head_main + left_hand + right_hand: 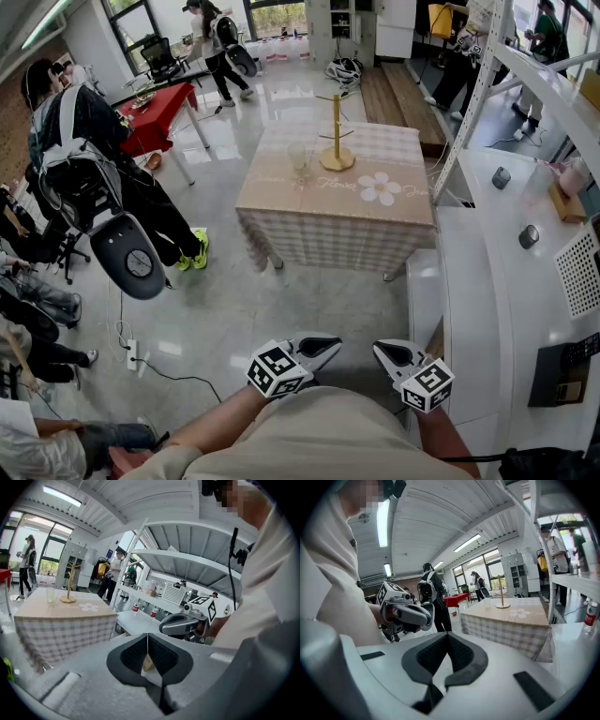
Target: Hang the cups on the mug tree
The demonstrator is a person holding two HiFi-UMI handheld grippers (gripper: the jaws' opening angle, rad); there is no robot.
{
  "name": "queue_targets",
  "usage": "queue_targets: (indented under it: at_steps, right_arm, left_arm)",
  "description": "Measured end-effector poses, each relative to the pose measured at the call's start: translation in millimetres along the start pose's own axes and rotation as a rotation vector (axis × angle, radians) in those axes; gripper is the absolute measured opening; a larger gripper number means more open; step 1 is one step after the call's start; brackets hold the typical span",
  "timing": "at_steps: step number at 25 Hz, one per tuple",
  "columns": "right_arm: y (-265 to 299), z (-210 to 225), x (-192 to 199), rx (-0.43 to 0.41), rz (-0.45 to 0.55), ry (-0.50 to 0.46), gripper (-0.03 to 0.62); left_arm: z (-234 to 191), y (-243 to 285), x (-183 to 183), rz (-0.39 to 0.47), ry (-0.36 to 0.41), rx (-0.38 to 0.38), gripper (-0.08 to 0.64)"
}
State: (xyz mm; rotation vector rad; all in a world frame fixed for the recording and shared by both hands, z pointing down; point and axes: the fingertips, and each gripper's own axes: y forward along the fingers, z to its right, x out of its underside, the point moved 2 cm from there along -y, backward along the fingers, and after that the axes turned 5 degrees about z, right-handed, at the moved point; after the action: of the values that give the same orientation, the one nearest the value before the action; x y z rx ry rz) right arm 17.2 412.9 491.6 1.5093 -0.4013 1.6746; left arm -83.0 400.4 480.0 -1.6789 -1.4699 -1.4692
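Clear glass, the cup stood upright on the checked counter, mouth up and long axis vertical, just left of the tree's base; probably staged there for a short lift to a peg. Whether it had a handle I could not tell. The left gripper was held low against the person's body, its fingers pressed together on nothing, well apart from the counter, so the hanging looked not yet begun. The wooden mug tree rose straight, pegs bare and pointing sideways. The right gripper mirrored the left, fingers together and empty.
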Motion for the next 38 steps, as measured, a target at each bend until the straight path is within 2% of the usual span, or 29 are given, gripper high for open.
queue_targets:
  at_steps: [12,16,20,22,23,27,31,38]
  right_arm:
    - [125,35,-59,0.082,-0.022,-0.01,0.012]
    - [162,48,-82,0.085,0.021,0.04,0.015]
    - [189,73,-95,0.072,0.019,0.041,0.035]
    - [203,89,-99,0.055,0.016,0.027,0.117]
    - [210,99,-101,0.046,0.015,0.021,0.124]
    - [230,141,-116,0.028,0.006,0.019,0.127]
    - [237,207,-148,-0.004,0.034,-0.026,0.127]
    - [243,318,-178,0.033,0.039,-0.081,0.152]
  left_arm:
    - [-137,-52,-36,0.046,-0.013,0.042,0.011]
    - [-187,-66,-42,0.066,-0.042,0.005,0.021]
    - [-222,-60,-47,0.094,-0.079,-0.035,0.08]
    - [-238,-52,-50,0.095,-0.085,-0.053,0.098]
    - [-247,-47,-53,0.092,-0.086,-0.063,0.106]
    - [-277,-23,-64,0.09,-0.124,-0.107,0.127]
    - [-307,26,-99,0.08,-0.14,-0.168,0.155]
    - [-383,109,-150,0.097,-0.15,-0.321,0.196]
